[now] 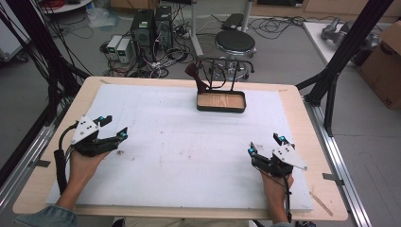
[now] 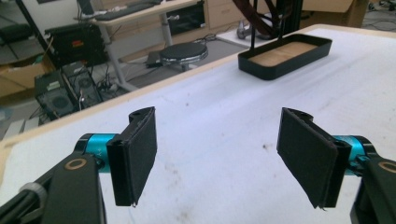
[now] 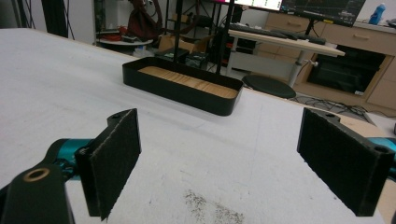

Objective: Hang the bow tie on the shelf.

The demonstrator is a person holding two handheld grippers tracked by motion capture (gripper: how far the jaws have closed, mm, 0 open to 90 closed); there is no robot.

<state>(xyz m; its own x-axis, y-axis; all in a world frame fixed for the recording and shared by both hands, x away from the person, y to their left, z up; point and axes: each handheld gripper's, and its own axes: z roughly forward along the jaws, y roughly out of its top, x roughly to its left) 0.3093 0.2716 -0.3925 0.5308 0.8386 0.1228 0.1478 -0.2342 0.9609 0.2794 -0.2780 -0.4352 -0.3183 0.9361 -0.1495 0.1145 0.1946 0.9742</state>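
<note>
The left gripper (image 1: 113, 125) rests at the near left of the counter (image 1: 293, 101) with its jaws spread wide and nothing between them; in the left gripper view the pads (image 2: 140, 156) frame only bare white mat (image 1: 179, 142). The right gripper (image 1: 265, 143) sits at the near right, jaws likewise apart and empty.

Both point toward the black tray (image 1: 221, 108) with a wooden floor at the far middle of the mat, well apart from either gripper. A thin black wire stand (image 1: 222, 71) rises from the tray's far edge, and a dark brown strip (image 1: 195, 75) hangs on it.

The likeliest trouble lies at that stand. It looks light and tall, so a jaw brushing a rod on the way in could tip it or drag the tray across the mat. The strip looks limp, and a pinch taken too near its free end could let it slip out. Two grippers converging on one narrow frame could also knock each other. How the strip is hooked on cannot be told from here.
</note>
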